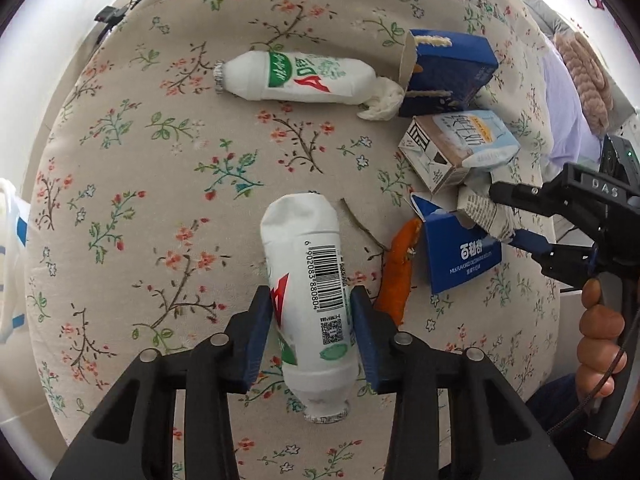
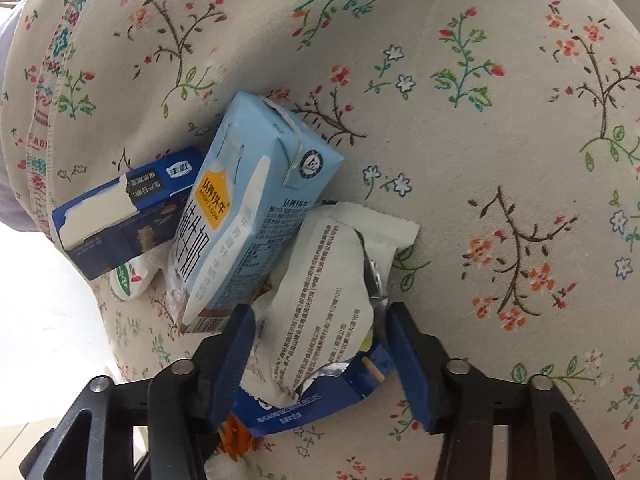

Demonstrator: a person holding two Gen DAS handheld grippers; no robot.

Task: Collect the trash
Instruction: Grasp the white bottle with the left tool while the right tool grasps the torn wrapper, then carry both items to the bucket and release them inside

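Note:
A white drink bottle point(image 1: 308, 276) lies on the floral tablecloth point(image 1: 160, 200), cap end towards the camera. My left gripper point(image 1: 311, 300) is shut on it, one blue pad against each side of its label. To the right, a torn white snack wrapper point(image 2: 320, 304) rests on a blue biscuit box point(image 2: 320, 404). My right gripper point(image 2: 320, 332) straddles the wrapper, and both pads touch its crumpled edges. In the left wrist view the right gripper point(image 1: 506, 216) reaches in from the right, held by a person's hand point(image 1: 600, 328).
A second white bottle point(image 1: 296, 78) lies further off beside a crumpled tissue point(image 1: 382, 100). A dark blue box point(image 1: 444, 76), a light blue milk carton point(image 2: 248, 216) and an orange wrapper point(image 1: 398, 268) crowd the right side. A white bag point(image 1: 8, 260) hangs at the left edge.

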